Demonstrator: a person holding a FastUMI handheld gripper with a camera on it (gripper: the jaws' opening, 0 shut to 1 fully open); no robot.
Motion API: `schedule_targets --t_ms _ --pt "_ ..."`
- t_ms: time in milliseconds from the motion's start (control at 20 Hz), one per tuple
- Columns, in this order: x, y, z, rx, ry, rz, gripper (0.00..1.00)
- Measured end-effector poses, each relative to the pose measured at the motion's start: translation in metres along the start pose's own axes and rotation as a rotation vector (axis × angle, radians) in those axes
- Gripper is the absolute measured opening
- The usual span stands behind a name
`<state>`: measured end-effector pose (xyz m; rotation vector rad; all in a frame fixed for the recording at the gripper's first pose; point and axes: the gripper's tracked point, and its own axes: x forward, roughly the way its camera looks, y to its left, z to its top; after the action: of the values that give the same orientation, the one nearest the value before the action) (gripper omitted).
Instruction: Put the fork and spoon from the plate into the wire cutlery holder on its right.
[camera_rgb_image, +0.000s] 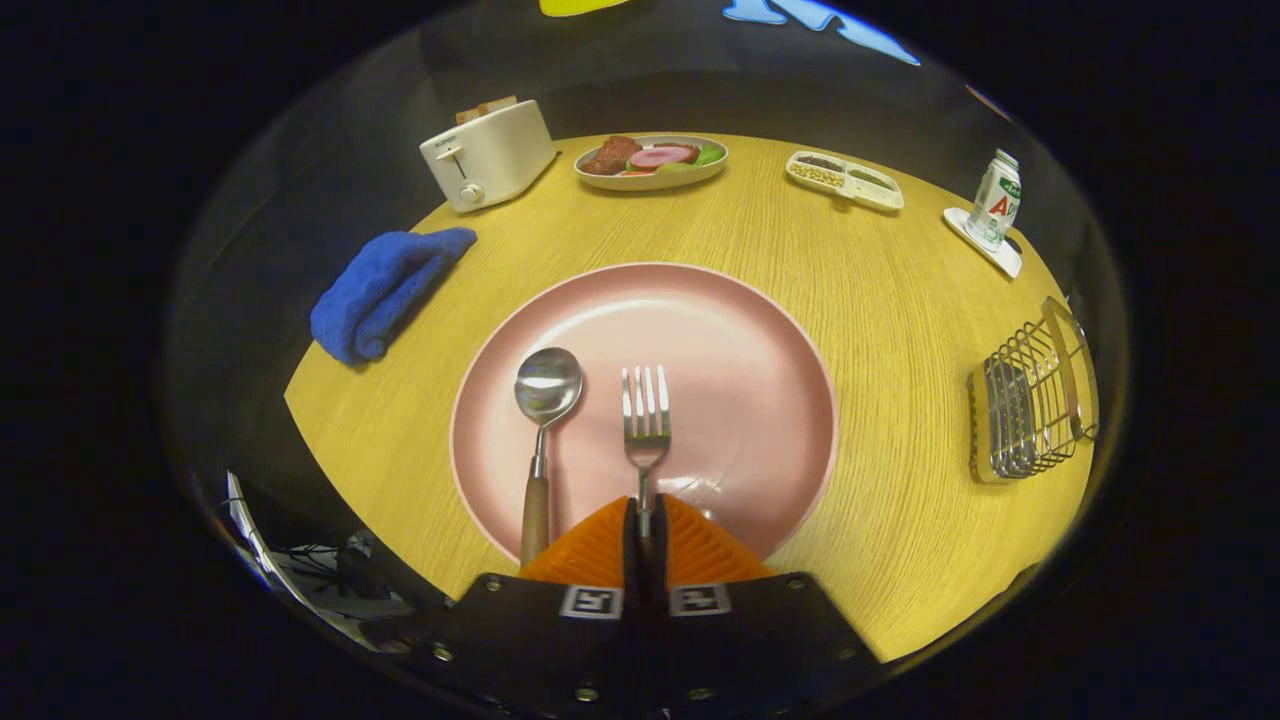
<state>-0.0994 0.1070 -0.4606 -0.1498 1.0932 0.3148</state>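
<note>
A pink plate (740, 340) lies on the round wooden table just ahead of my fingers. On it a metal fork (646, 415) points away from me, its handle running back between my two fingers. My gripper (645, 515) is shut on the fork's handle, low over the plate's near rim. A spoon (545, 400) with a wooden handle lies on the plate to the left of the fork, parallel to it. The wire cutlery holder (1030, 405) stands on the table to the right of the plate, near the table's edge.
Beyond the plate stand a white toaster (487, 155), a dish of food (652, 160) and a small divided tray (845, 180). A milk carton (995, 200) sits on a coaster at the far right. A folded blue cloth (385, 290) lies left of the plate.
</note>
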Motion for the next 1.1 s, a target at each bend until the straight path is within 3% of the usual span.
schedule_targets --t_ms 50,650,1100 --pt "-0.003 0.002 0.001 0.017 0.005 0.014 0.02" --pt "-0.022 -0.012 0.046 0.086 -0.098 0.01 0.02" --pt "-0.067 -0.072 0.094 0.183 -0.235 -0.085 0.02"
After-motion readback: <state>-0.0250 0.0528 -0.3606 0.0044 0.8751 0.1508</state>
